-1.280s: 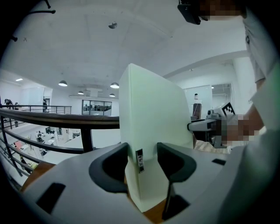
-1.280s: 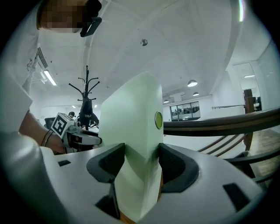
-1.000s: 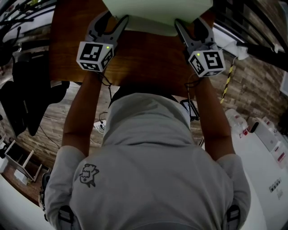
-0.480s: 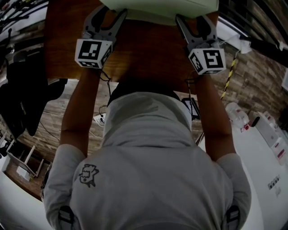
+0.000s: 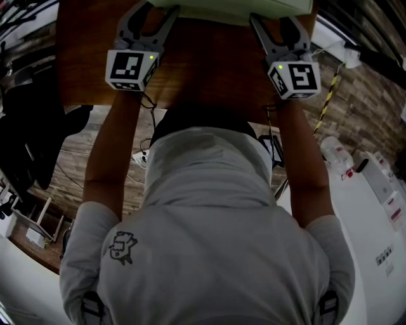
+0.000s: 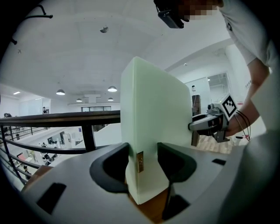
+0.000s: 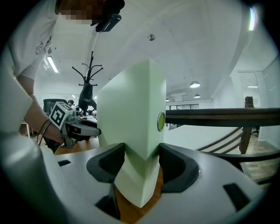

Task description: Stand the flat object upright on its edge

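- A person in a grey shirt (image 5: 209,254) leans over a brown wooden table (image 5: 203,70), both arms stretched toward its far side.
- A dark railing (image 6: 61,118) runs behind the table in the left gripper view. A black coat stand (image 7: 89,83) rises at the far left of the right gripper view.
- The flat object (image 5: 235,7), a thick pale green slab, stands upright at the far part of the table, between the two tools. Its lower edge is down at the wood, though actual contact cannot be confirmed. Both gripper views show the slab (image 6: 153,118) (image 7: 131,118) rising tall and vertical.
- The left hand-held gripper (image 5: 154,9) is clamped on the slab's left end, its dark pads (image 6: 116,168) pressed against opposite faces around the near corner.
- The right hand-held gripper (image 5: 277,19) grips the right end the same way, its jaws closed on the slab's corner (image 7: 142,164).
- Each tool appears in the other's view, at the slab's far end (image 6: 210,124) (image 7: 76,127).
- A marker cube (image 5: 130,68) sits on the left tool, and a second one (image 5: 295,77) on the right.
- A small brass plate (image 6: 139,162) sits on the slab's left edge.
- A round yellow-green disc (image 7: 161,121) marks its right edge.
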